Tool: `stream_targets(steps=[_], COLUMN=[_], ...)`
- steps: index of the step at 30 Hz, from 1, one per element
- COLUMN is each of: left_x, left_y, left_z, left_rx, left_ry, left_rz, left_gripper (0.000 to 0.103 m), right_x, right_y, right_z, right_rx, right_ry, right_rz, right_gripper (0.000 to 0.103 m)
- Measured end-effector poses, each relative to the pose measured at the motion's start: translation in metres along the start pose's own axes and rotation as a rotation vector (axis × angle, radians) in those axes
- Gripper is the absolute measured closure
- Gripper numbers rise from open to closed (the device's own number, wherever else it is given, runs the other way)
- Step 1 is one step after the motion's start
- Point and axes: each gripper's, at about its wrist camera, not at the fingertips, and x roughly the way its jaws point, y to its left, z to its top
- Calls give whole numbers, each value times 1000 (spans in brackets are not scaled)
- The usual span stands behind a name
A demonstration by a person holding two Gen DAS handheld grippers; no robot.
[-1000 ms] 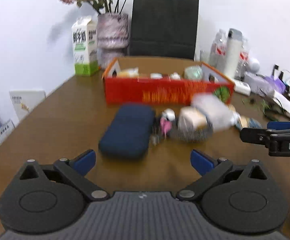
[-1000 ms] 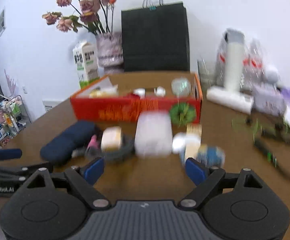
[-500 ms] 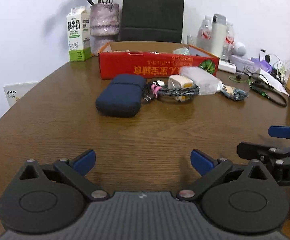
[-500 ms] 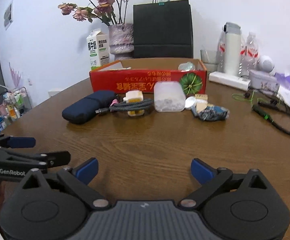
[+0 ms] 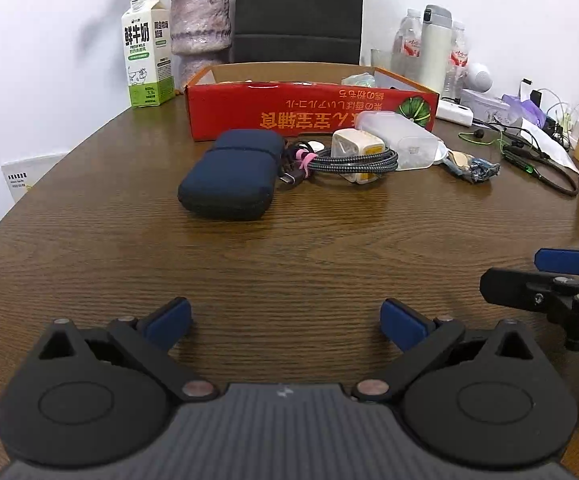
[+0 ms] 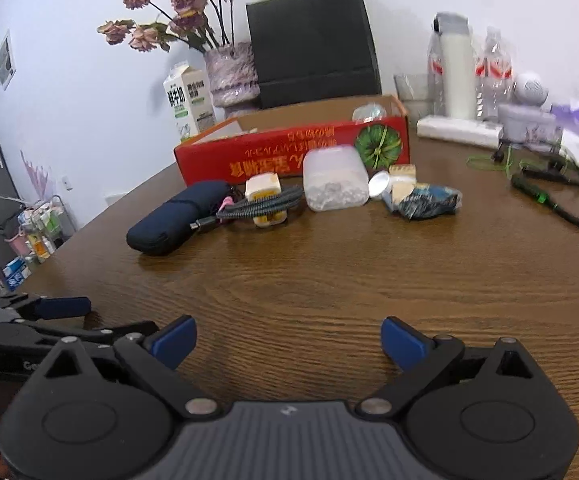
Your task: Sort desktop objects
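Desktop objects, unsorted: navy pouch (image 5: 229, 174), braided cable (image 5: 349, 160) and clear case (image 5: 403, 138) clustered just before the red box (image 5: 309, 114), presumably their bin; left gripper (image 5: 285, 318) and right gripper (image 6: 289, 338) spread, empty, well short.

Left wrist view: sitting low over the wooden surface (image 5: 289, 248), facing forward and angled downward, its own gripper (image 5: 285, 320) filling the lower frame; the red box (image 5: 313, 116) lying well off at upper centre.

Right wrist view: sitting likewise low and tilted, its own gripper (image 6: 289, 340) along the lower edge, looking from further right.

Shared: both are taking in the red box (image 6: 289, 156), dark pouch (image 5: 231, 174) (image 6: 177, 216) and black bag (image 5: 297, 12) (image 6: 313, 40); each is catching the other gripper at its lower side edge.
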Motion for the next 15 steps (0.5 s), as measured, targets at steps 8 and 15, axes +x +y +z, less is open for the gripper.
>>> stream_targets(steps=[8,15], left_x=[-1,12], left_y=[6,28], left_z=[3,59], left_rx=[-27,6], left_ry=[-7,-159], left_rz=[-18,73], left_gripper=[0,0], right_x=[10,54], right_y=[-5,20], right_z=[23,89], right_rx=[25,-155], right_ry=[17,-62], right_rz=[40,95], right_gripper=[29,51])
